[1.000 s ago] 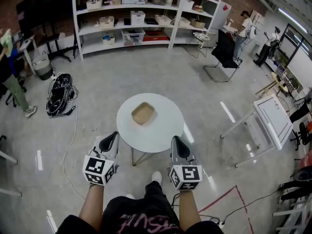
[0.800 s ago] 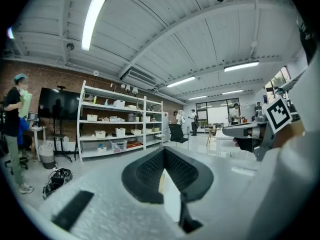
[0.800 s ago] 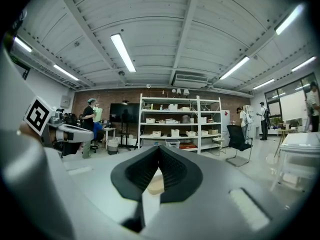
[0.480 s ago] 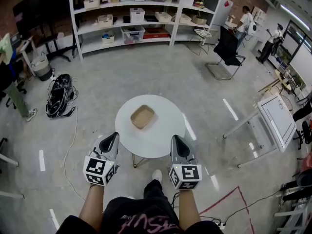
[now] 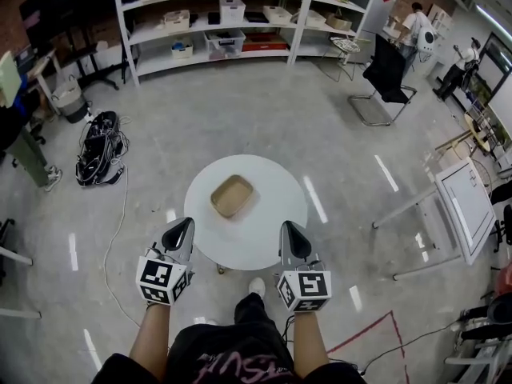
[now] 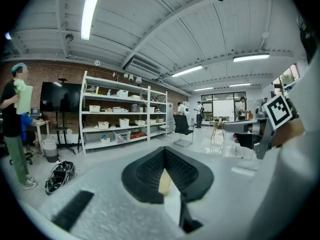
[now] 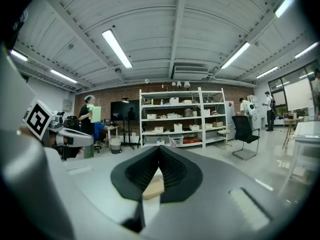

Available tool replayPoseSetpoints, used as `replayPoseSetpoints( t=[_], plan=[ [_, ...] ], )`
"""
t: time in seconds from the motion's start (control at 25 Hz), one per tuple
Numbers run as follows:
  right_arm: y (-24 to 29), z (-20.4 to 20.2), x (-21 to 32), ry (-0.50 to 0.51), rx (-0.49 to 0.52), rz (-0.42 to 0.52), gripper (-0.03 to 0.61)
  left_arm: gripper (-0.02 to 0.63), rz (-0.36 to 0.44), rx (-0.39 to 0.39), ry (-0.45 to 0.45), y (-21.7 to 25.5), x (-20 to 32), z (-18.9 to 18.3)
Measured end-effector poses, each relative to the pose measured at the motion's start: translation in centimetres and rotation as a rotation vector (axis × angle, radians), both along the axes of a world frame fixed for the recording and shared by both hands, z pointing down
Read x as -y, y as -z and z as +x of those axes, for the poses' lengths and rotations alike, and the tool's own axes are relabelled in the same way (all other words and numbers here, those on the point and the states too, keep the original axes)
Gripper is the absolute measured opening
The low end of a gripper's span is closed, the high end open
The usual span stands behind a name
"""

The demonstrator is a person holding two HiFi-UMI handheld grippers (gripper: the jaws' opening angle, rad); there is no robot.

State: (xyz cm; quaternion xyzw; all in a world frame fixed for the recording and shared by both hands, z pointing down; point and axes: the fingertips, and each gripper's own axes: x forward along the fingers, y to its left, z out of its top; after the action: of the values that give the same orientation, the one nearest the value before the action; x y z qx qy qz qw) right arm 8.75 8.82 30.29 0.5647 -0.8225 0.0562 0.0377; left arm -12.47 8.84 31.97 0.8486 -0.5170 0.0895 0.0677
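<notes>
Head view puts the round white table (image 5: 276,214) a little nearer than a second ago, and the shelves (image 5: 232,14) have slid toward the top edge. The person has stepped closer while both tools keep the same pose. The left tool (image 5: 185,225) and the right tool (image 5: 288,228) hover just off the table's near rim, one at each side. Each has its jaws pressed together on nothing.

The shallow tan tray (image 5: 233,196) is squarish with rounded corners and looks matte. It lies near the middle of the smooth tabletop, apart from both tools. The tool pads are black and ribbed, set in grey speckled shells. The polished concrete floor (image 5: 264,118) shows light streaks.
</notes>
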Motion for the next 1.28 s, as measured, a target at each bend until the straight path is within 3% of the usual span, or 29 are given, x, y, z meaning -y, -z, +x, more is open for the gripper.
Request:
replayPoseSetpoints(
  t=[0.72,0.96,1.28],
  plan=[
    [-5.5,5.2,16.4,0.113,0.035,-0.105,0.011,-0.005,-0.125,0.044,0.128,-5.2,14.0,4.1],
    [-6.9,7.2,19.9,0.16,0.056,-0.132,0.011,-0.005,-0.145,0.066,0.184,-6.0,16.4,5.5],
    [-7.9,6.5,21.2,0.223,0.069,-0.163,0.011,-0.005,-0.174,0.088,0.228,-6.6,16.2,5.5]
  ],
)
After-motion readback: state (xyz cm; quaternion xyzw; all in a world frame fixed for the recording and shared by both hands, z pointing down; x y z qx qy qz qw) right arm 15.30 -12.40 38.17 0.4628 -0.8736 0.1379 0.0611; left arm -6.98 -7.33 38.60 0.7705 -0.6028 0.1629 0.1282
